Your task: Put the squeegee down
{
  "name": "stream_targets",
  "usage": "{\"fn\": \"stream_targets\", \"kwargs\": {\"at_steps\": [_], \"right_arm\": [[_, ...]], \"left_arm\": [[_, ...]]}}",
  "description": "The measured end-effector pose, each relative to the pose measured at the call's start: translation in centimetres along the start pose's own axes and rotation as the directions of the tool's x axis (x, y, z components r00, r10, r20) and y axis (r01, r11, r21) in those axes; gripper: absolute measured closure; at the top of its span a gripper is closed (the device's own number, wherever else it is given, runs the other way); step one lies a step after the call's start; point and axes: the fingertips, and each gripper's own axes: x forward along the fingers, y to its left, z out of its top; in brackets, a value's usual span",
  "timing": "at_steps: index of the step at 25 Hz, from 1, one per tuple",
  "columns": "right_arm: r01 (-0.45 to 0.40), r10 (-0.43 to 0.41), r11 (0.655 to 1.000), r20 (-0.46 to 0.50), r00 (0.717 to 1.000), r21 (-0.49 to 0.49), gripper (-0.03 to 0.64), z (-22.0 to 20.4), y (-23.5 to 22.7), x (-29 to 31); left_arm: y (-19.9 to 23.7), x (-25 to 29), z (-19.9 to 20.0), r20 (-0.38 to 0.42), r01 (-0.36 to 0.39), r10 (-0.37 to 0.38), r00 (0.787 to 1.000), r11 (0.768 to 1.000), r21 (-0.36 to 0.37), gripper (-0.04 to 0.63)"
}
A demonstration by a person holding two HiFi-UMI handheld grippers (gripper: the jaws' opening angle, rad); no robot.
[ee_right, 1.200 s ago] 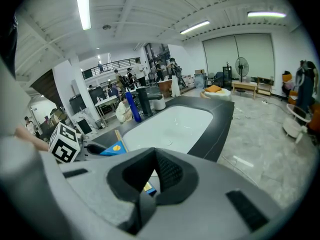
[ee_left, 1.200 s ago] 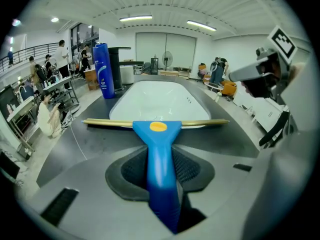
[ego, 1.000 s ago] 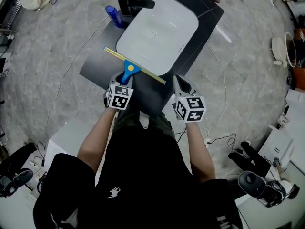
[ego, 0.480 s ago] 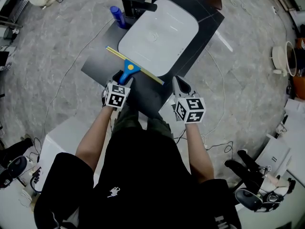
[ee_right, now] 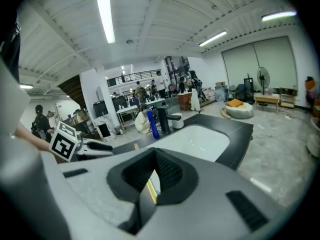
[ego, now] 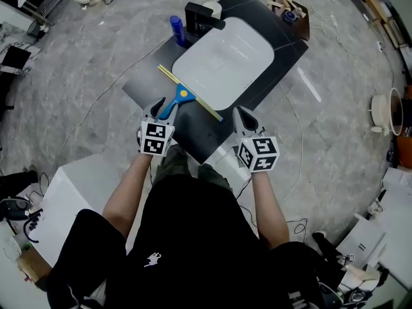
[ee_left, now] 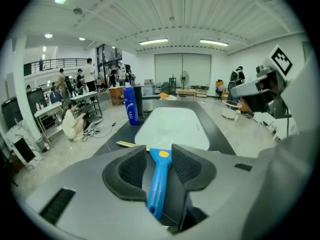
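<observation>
The squeegee [ego: 182, 96], with a blue handle and a yellow blade, lies flat on the black counter [ego: 143, 86] at the near edge of the white sink [ego: 225, 56]. My left gripper [ego: 159, 108] hovers above the handle's near end. In the left gripper view the handle [ee_left: 159, 184] shows between the pads [ee_left: 131, 170], which do not press on it, and the jaws are closing. My right gripper [ego: 243, 116] hangs to the right of the blade's end, shut and empty. In the right gripper view [ee_right: 154, 156] a strip of the yellow blade shows below the pads.
A blue bottle [ego: 176, 29] and a black faucet [ego: 205, 17] stand at the sink's far left corner. A white box [ego: 71, 192] sits beside the person's left. Cables run over the grey floor, and people work at tables far behind [ee_left: 75, 119].
The left gripper has let go of the blue handle and lifted away from it. The squeegee stays flat on the counter. The right gripper has also risen a little.
</observation>
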Motion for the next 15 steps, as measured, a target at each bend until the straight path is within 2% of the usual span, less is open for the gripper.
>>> {"fn": "stream_targets", "kwargs": {"at_steps": [5,10,15], "right_arm": [[-0.094,0.096,0.994,0.047,0.994,-0.048,0.615,1.8,1.8,-1.7],[-0.168,0.177,0.981,0.093,0.980,-0.097,0.615,3.1,3.2,-4.2],[-0.233,0.251,0.962,0.127,0.959,-0.143,0.615,4.3,4.6,-6.0]], "left_arm": [[-0.6,-4.0,2.6,0.105,-0.079,0.084,0.991,0.996,-0.052,0.518],[-1.6,-8.6,3.9,0.173,-0.161,0.178,0.969,0.981,-0.106,0.590],[-2.2,-12.9,4.6,0.218,-0.231,0.255,0.942,0.964,-0.131,0.592]]}}
